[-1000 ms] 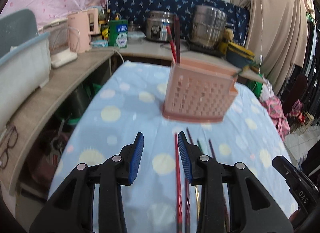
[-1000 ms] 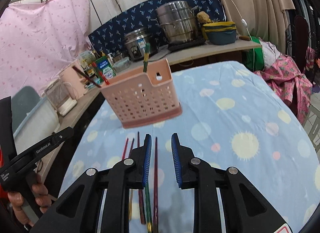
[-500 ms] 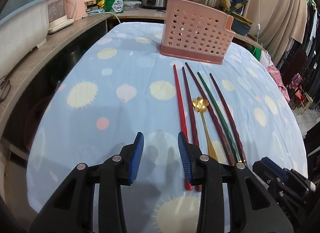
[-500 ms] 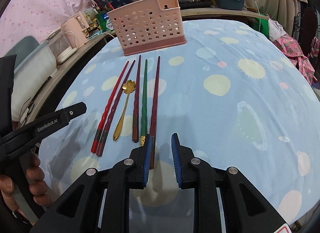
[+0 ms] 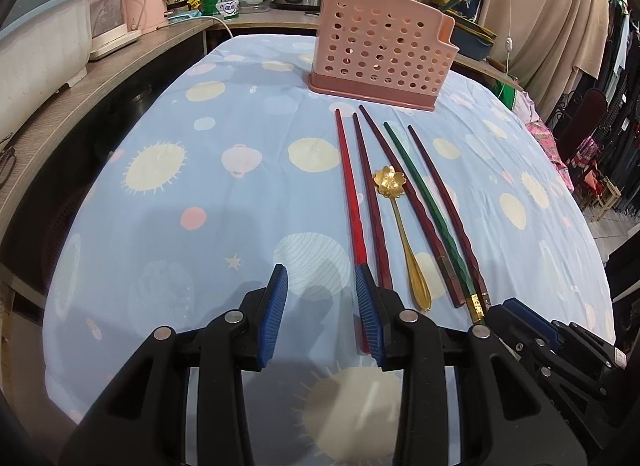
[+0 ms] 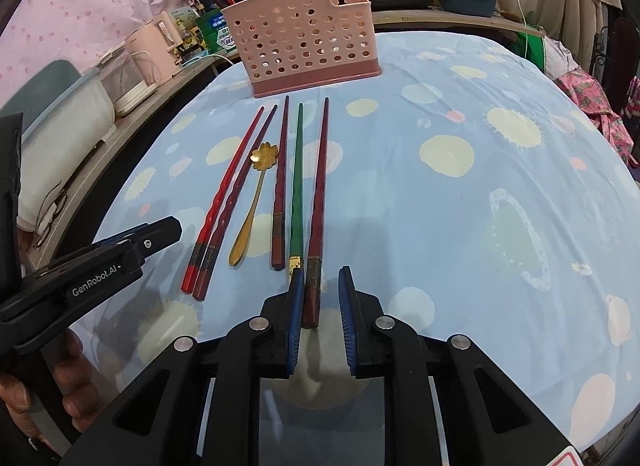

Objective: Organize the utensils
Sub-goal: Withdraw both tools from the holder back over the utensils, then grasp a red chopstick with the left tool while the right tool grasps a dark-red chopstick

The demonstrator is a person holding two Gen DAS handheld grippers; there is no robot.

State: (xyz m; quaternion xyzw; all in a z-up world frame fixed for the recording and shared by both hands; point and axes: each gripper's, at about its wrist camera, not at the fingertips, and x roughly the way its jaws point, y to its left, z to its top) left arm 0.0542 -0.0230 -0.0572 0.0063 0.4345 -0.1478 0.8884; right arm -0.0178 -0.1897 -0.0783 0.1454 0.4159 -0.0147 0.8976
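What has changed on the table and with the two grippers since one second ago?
Both grippers pulled back from the pink basket toward the near ends of the utensils. The open right gripper now straddles the end of the rightmost dark red chopstick; the left gripper is open beside the bright red chopstick. Nothing is gripped; utensils and basket stayed put.

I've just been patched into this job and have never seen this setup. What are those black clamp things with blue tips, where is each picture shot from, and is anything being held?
There is no robot arm. A person holds a two-finger tool in each hand, and a fisheye camera on each looks forward along its fingers.

The left tool is open and holds nothing. The right tool is also open, with the near end of the rightmost dark red chopstick lying between its fingers, not gripped.

On the blue patterned tablecloth lie five chopsticks in a row, one of them a green chopstick, and a gold spoon. Behind them stands a pink perforated utensil holder with a few chopsticks already inside.
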